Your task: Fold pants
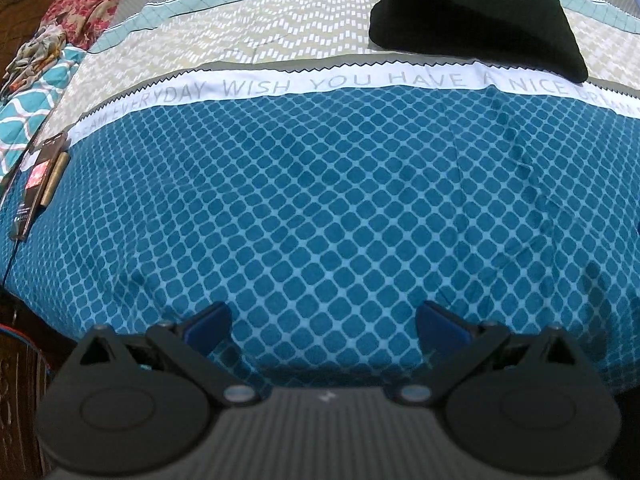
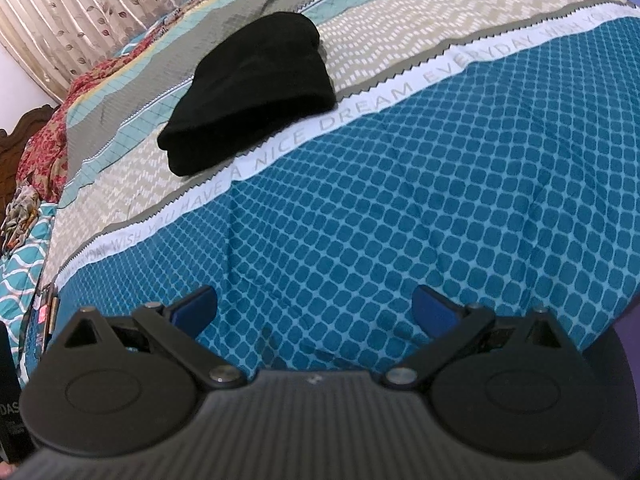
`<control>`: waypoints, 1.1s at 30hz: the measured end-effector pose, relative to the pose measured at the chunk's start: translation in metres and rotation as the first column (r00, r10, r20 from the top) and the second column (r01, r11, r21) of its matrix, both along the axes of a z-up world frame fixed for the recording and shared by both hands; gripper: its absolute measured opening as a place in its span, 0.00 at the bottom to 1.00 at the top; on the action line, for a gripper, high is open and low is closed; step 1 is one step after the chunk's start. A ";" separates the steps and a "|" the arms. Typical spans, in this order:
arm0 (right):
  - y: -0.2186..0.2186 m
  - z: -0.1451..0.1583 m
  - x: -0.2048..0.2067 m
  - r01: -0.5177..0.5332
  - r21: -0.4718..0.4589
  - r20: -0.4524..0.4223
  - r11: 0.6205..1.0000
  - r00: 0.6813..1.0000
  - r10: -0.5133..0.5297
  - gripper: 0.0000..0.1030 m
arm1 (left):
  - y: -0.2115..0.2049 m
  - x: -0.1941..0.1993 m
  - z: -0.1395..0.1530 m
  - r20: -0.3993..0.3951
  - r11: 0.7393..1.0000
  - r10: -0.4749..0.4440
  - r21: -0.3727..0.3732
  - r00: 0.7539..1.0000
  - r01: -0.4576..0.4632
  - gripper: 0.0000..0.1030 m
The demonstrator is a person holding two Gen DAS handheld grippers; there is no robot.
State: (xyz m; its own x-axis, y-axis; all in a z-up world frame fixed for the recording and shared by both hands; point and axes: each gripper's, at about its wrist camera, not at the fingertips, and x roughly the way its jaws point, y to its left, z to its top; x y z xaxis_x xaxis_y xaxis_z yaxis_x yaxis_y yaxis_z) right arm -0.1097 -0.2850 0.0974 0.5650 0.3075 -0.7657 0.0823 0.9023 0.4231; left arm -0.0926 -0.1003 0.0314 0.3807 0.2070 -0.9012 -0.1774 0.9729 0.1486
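Bedspread [image 2: 400,200] open before folded pants [image 2: 252,92] (black).

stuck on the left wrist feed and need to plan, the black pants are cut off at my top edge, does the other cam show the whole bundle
Observer: Yes. In the right wrist view the whole black pants bundle shows, folded, lying on the bedspread.
Operator: right tongs holding anything
Observer: No. The right tongs are open over the blue pattern, nothing between them.
Operator: whats past the bed
Observer: A leaf-print curtain hangs behind the far side of the bed.
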 end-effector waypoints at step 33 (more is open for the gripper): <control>0.004 0.004 -0.001 -0.013 -0.019 0.013 1.000 1.000 0.013 1.00 | 0.000 0.000 0.009 0.039 1.000 -0.004 -0.008 0.999 0.004 1.00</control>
